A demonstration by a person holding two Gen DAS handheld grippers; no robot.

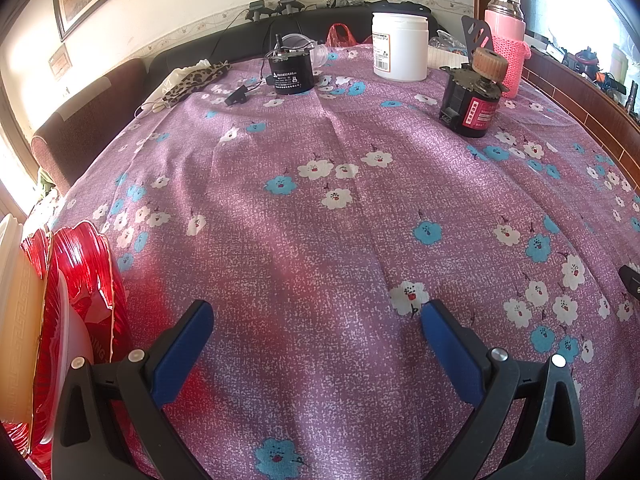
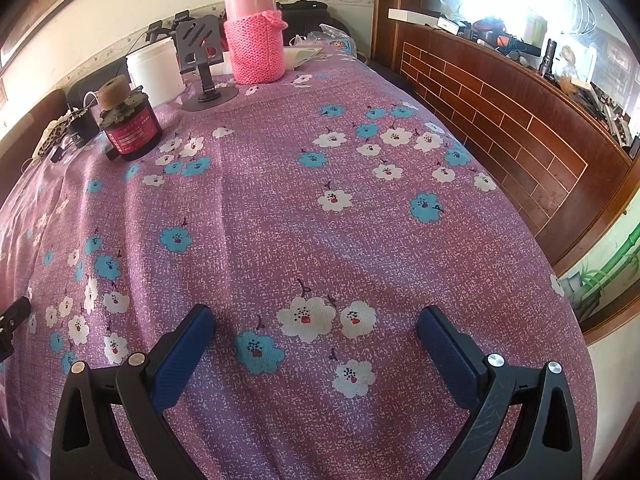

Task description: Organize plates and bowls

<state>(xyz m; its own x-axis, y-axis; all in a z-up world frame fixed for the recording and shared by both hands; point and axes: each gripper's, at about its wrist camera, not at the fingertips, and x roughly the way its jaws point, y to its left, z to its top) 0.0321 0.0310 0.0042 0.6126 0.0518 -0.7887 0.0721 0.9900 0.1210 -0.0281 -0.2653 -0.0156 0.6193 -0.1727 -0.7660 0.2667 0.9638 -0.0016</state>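
Left gripper [image 1: 316, 314] spread wide over the flowered counter [image 1: 320, 208], nothing between its blue pads; right gripper [image 2: 316, 320] likewise gaping and empty above the same cloth; red plates [image 1: 86, 280] stacked at the left edge of the left wrist view, just beside the left finger, with a cream dish [image 1: 18, 320] against them; far back, white jar [image 1: 400, 46], pink flask [image 2: 256, 36], two small black motors [image 1: 290, 70] well apart.
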